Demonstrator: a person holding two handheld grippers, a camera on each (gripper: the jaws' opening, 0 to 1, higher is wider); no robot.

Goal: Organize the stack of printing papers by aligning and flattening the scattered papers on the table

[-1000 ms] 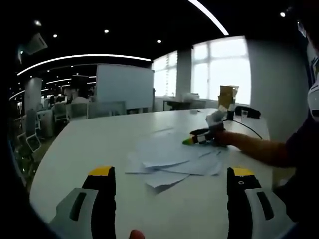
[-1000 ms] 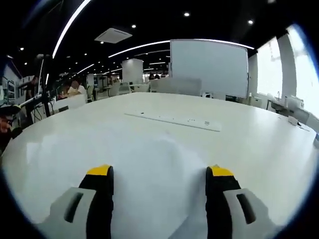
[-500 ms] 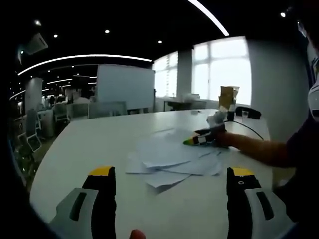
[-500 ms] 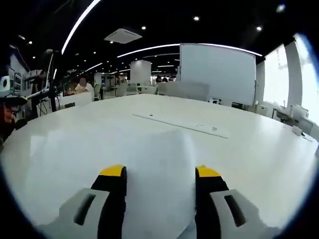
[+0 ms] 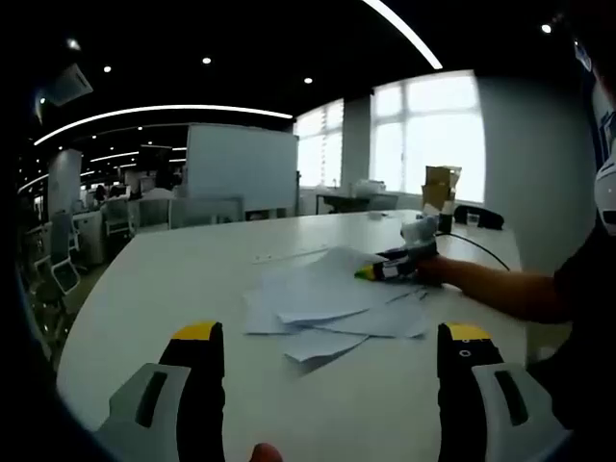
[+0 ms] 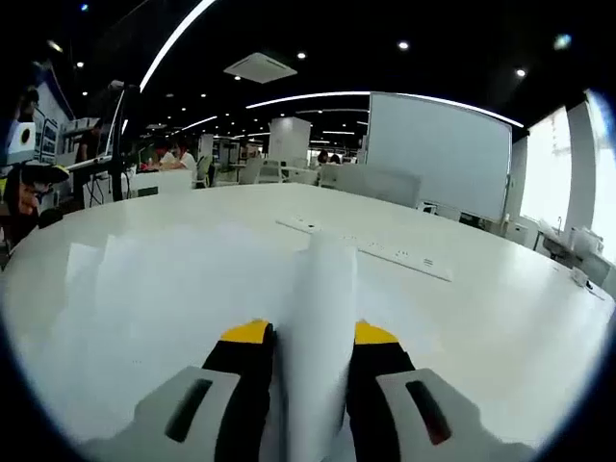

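Several white printing papers (image 5: 332, 306) lie scattered in a loose, overlapping pile on the white table (image 5: 154, 289), in the left gripper view. My left gripper (image 5: 327, 337) hovers open near the table's front edge, short of the pile, with nothing between its yellow-tipped jaws. My right gripper (image 5: 385, 269) comes in from the right of that view, at the pile's far side. In the right gripper view my right gripper (image 6: 310, 335) is shut on a sheet of paper (image 6: 322, 318), which buckles up into a ridge between the jaws.
A long power strip (image 6: 371, 248) lies flat across the table beyond the held sheet. A cardboard box (image 5: 441, 183) and a dark cable (image 5: 481, 245) sit at the table's far right. Office chairs (image 5: 197, 210), desks and a whiteboard (image 5: 241, 166) stand behind.
My right gripper's jaws have closed from wide apart onto the sheet, which now bulges up between them. The left gripper has stayed still and open.
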